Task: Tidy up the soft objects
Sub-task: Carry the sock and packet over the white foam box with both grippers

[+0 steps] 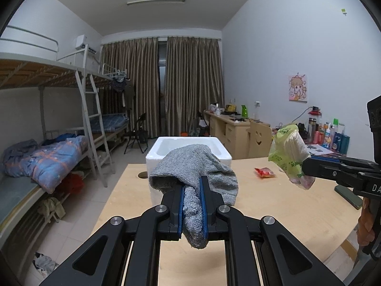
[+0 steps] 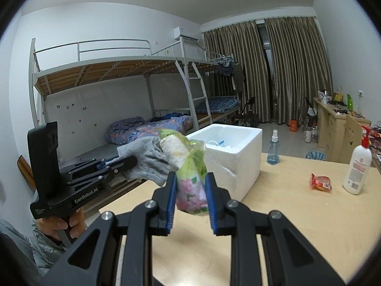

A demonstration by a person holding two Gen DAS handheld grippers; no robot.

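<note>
My left gripper (image 1: 192, 181) is shut on a grey knitted cloth (image 1: 190, 166), which drapes over its blue pads and hangs above the wooden table (image 1: 273, 205). Behind the cloth stands an open white foam box (image 1: 166, 150). My right gripper (image 2: 190, 178) is shut on a green and pink tissue packet (image 2: 188, 166), held in the air just in front of the foam box (image 2: 235, 157). In the right wrist view the left gripper (image 2: 133, 164) with the grey cloth (image 2: 145, 159) sits to the left. In the left wrist view the right gripper (image 1: 307, 169) holds the packet (image 1: 288, 152) at the right.
A red snack packet (image 2: 320, 182), a white pump bottle (image 2: 357, 164) and a blue spray bottle (image 2: 273, 151) stand on the table right of the box. A dark flat item (image 1: 350, 195) lies at the table's right edge. Bunk beds (image 1: 47, 157) line the left wall.
</note>
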